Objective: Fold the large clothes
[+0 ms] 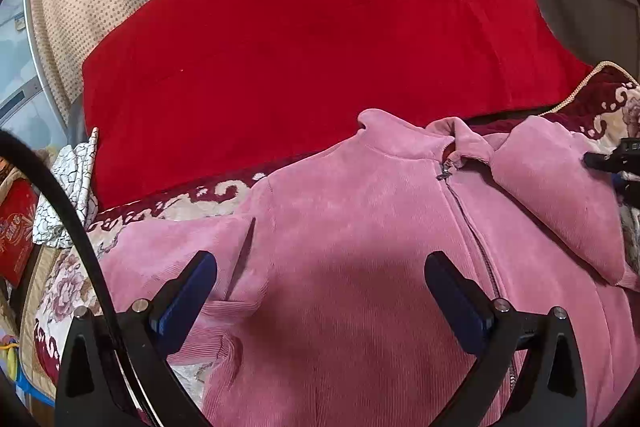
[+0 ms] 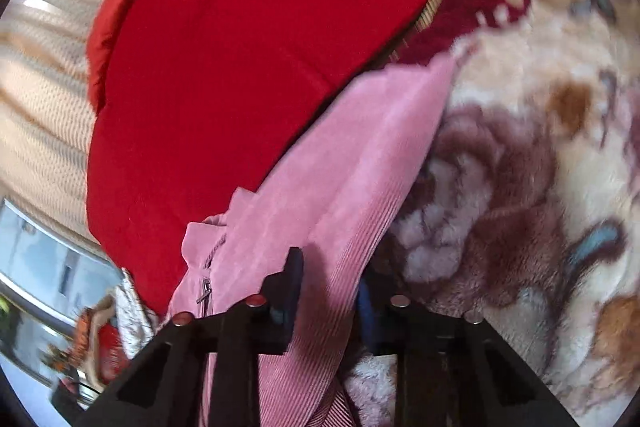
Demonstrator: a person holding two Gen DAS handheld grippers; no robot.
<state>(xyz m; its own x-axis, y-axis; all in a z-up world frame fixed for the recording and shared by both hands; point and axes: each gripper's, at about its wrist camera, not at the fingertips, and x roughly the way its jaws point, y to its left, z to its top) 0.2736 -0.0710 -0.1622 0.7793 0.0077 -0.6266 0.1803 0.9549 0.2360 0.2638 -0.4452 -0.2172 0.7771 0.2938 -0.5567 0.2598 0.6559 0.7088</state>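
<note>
floral plush blanket (image 2: 520, 155) covers a bed, with a red coat (image 1: 304, 39) spread at the back and a pink corduroy jacket (image 1: 360, 227) lying zipped in front. left gripper (image 1: 320, 291) hovers wide open above the jacket's chest, holding nothing. right gripper (image 2: 332, 291) is clamped on the folded-in pink sleeve (image 2: 340, 163). that shallow pinch on thick cloth could slip, undoing the fold.

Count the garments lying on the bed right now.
2: a pink jacket in front, its sleeve in the right gripper, and a red coat behind. Others may be hidden.
</note>
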